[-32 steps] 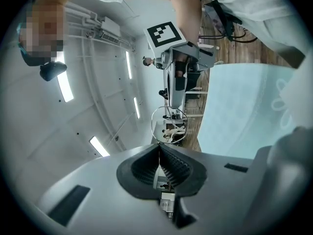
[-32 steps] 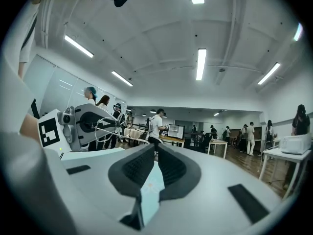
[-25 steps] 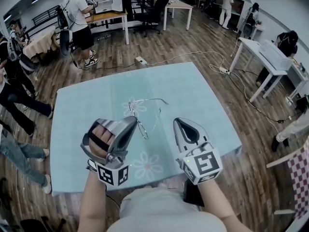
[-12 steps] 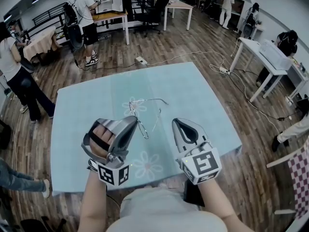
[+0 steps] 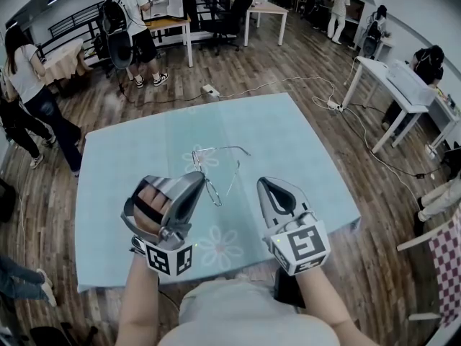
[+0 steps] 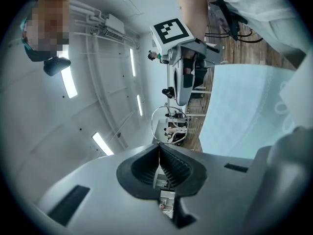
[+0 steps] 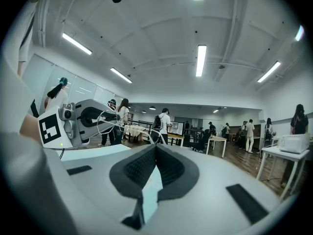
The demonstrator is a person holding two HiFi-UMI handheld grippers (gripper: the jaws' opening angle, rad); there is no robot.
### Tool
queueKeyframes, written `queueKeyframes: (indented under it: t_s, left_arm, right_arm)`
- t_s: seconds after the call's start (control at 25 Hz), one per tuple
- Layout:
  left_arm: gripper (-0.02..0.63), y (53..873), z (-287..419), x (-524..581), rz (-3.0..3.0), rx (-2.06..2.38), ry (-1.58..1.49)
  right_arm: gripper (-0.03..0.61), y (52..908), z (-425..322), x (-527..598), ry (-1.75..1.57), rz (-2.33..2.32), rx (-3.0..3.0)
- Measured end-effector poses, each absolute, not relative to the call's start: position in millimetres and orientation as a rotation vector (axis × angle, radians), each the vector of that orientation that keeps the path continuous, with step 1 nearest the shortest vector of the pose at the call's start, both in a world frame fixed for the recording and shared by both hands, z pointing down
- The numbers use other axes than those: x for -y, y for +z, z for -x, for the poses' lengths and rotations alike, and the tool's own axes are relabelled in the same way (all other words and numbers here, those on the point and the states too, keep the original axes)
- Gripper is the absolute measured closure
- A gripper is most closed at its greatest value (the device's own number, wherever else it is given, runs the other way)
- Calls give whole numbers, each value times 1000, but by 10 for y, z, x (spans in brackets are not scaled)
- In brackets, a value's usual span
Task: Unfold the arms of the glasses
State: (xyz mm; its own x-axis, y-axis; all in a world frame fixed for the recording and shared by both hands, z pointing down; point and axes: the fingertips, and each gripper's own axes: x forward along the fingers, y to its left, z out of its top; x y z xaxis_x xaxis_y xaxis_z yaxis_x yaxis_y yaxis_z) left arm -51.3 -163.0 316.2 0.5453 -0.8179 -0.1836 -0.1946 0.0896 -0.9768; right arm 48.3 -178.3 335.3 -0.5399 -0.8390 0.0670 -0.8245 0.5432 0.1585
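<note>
Wire glasses [image 6: 170, 125] hang from my L gripper [image 5: 201, 179], clamped on the rim, R gripper [image 5: 261, 182] closed on nothing beside them, so a hasty tug cd bend them.

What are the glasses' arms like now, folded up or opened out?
Opened out, at least one. In the head view one thin arm of the glasses sticks out sideways from the lenses. The other arm I cannot tell.

Thin silver wire-rimmed glasses [image 5: 212, 192], arms angled apart, hang tilted above the pale blue table [image 5: 288, 143], pinched at one rim by the left gripper [image 5: 199, 179].
</note>
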Motion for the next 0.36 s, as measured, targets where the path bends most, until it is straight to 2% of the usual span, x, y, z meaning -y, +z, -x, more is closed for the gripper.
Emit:
queueKeyframes:
  t_s: [0.36]
  left_arm:
    - [606,3162,485,1549,1431,-931,-582]
  right_arm:
    - [571,3372,-522,1697,-151,-1436,2647]
